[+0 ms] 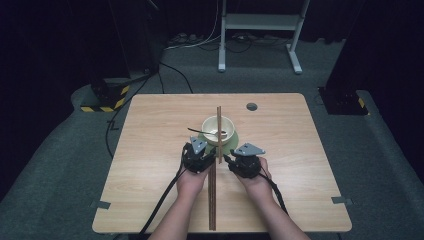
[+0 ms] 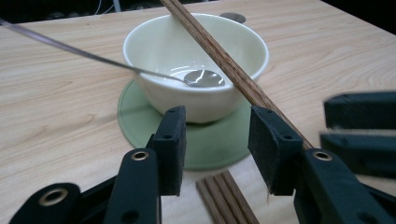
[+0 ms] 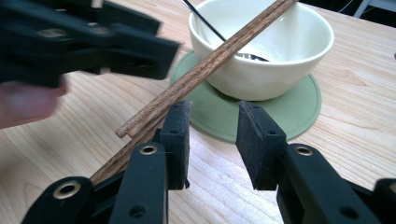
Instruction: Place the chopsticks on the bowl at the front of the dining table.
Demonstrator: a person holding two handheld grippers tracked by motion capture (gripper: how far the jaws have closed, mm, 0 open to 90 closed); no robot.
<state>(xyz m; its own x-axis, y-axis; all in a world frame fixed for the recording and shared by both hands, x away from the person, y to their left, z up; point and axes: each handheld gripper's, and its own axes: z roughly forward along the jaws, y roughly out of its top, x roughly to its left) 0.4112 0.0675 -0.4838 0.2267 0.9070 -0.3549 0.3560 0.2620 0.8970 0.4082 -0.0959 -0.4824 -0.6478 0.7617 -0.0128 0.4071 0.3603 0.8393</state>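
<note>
table [image 1: 150,150]: light wood | on it: green mat [image 2: 140,121], chopsticks [image 1: 212,200]

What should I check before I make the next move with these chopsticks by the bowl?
1. Left gripper jaws open, nothing between the pads: ok.
2. Right gripper jaws open, nothing gripped: ok.
3. Upper chopsticks resting across the bowl rim, near end sloping down between the grippers: ok.
4. Second pair of chopsticks lying flat on the table, running toward the near edge: ok.
5. Spoon in the bowl, handle sticking out over the rim: ok.
6. Bowl seated upright on the green coaster: ok.
7. Whether the upper chopsticks' near end touches a jaw: cannot tell.
</note>
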